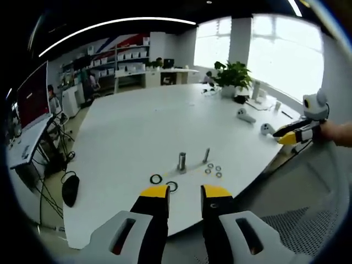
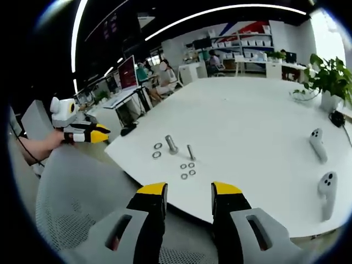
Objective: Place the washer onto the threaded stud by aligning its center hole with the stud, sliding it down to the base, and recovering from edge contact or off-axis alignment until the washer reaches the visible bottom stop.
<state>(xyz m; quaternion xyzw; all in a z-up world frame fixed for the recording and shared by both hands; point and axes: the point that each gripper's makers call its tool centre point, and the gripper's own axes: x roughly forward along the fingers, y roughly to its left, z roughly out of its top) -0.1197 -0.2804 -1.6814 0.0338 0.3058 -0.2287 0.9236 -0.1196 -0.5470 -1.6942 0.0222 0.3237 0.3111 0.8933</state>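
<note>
My left gripper [image 1: 184,191] is held off the near edge of the white table [image 1: 137,126], jaws spread and holding nothing. My right gripper [image 2: 188,190] is likewise spread and bare, short of the table edge, above the grey mesh of a chair [image 2: 71,203].

In the left gripper view, two dark rings [image 1: 164,182] lie just ahead of the jaw tips. Beyond them stands the threaded stud [image 1: 181,161], an upright metal cylinder, with a thinner bolt [image 1: 206,155] beside it. Four small metal washers [image 1: 213,170] lie flat in a cluster near the bolt, apart from the stud. Nothing stands between the jaws and these parts.

In the right gripper view, two white hand controllers [image 2: 322,165] lie far right on the smooth tabletop. A potted plant [image 2: 330,82] stands further back, near the table's far edge. Shelving [image 2: 242,47] lines the rear wall.
</note>
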